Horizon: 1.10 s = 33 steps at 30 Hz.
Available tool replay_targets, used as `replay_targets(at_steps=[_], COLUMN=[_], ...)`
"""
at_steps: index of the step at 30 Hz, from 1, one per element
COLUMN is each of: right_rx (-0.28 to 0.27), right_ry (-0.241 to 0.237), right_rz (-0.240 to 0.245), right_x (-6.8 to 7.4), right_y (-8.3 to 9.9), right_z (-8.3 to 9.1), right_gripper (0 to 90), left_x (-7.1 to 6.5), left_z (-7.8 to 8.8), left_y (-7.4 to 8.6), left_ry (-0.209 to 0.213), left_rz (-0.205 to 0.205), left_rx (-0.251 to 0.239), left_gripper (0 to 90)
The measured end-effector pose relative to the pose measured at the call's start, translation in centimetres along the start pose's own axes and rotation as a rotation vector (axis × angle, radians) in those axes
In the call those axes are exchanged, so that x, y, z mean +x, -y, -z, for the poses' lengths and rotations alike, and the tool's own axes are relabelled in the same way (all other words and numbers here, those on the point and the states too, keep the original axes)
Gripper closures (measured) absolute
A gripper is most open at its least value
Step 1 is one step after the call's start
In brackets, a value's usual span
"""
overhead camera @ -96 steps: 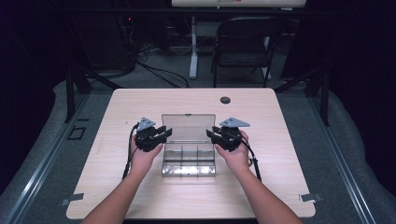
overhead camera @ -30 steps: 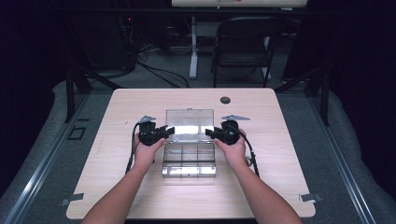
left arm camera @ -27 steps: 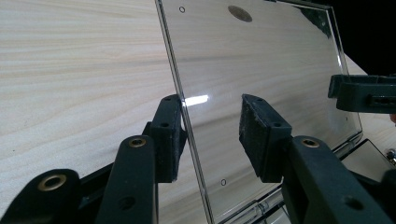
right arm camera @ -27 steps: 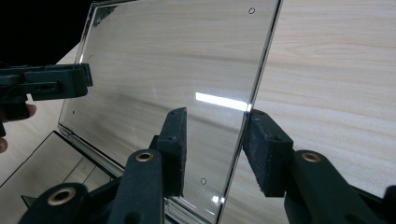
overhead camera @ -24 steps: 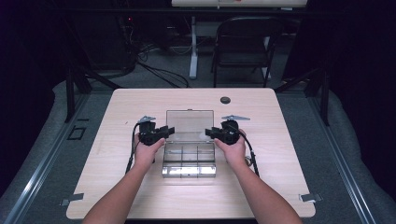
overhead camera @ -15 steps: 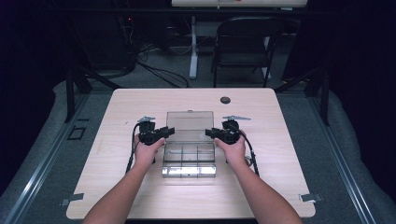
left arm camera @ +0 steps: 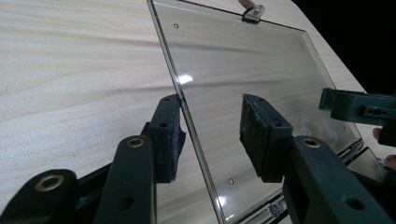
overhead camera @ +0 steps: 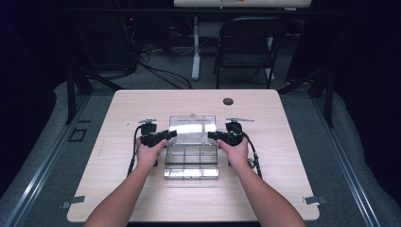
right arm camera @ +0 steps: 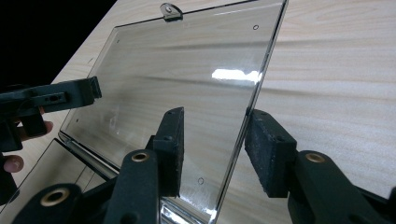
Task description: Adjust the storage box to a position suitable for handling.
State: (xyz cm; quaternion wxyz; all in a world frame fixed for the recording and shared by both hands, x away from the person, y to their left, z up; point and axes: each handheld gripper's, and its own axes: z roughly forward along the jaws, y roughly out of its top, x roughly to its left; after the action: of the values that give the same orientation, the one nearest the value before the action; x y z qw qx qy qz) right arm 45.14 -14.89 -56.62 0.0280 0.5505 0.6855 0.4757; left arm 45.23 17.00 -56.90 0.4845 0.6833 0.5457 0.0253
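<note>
Pale wooden table (overhead camera: 142, 198), clear compartment box (overhead camera: 191, 163) at centre, lid (overhead camera: 192, 128) laid back toward far side; left gripper (overhead camera: 163, 135) and right gripper (overhead camera: 215, 136) just opening, jaws straddling lid edges, loosened; best withdrawn sideways evenly, without dragging lid

the left gripper (left arm camera: 212, 133) straddles the clear lid's (left arm camera: 261, 79) edge, its fingers (left arm camera: 170, 135) just opening.

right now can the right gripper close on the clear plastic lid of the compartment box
Probably yes. The right gripper already straddles the side edge of the clear plastic lid, one pad either side, jaws open with gaps and just opening wider. Nothing sits between the pads and the lid, so closing should clamp it.
</note>
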Motion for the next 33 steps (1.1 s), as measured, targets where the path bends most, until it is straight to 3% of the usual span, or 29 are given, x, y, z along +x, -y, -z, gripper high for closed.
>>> replay_targets(at_steps=[17, 22, 29, 33], right_rx=[0.014, 0.019, 0.016, 0.024], right_ry=[-0.011, -0.013, -0.024, -0.017], right_rz=[-0.056, -0.067, -0.095, -0.087], right_x=[-0.35, -0.42, -0.36, -0.35], right_y=[0.12, 0.12, 0.13, 0.19], right_z=[-0.24, -0.26, -0.36, -0.44], right_gripper=[57.9, 57.5, 52.8, 52.1], left_x=[0.35, 0.2, 0.19, 0.14], left_z=[-0.28, -0.36, -0.46, -0.63], left_y=[0.07, 0.1, 0.1, 0.19], left_ry=[0.011, 0.0, 0.002, 0.002], left_rz=[0.065, 0.044, 0.044, 0.044], left_rx=[0.019, 0.017, 0.033, 0.038], left_gripper=[58.8, 56.9, 54.6, 51.8])
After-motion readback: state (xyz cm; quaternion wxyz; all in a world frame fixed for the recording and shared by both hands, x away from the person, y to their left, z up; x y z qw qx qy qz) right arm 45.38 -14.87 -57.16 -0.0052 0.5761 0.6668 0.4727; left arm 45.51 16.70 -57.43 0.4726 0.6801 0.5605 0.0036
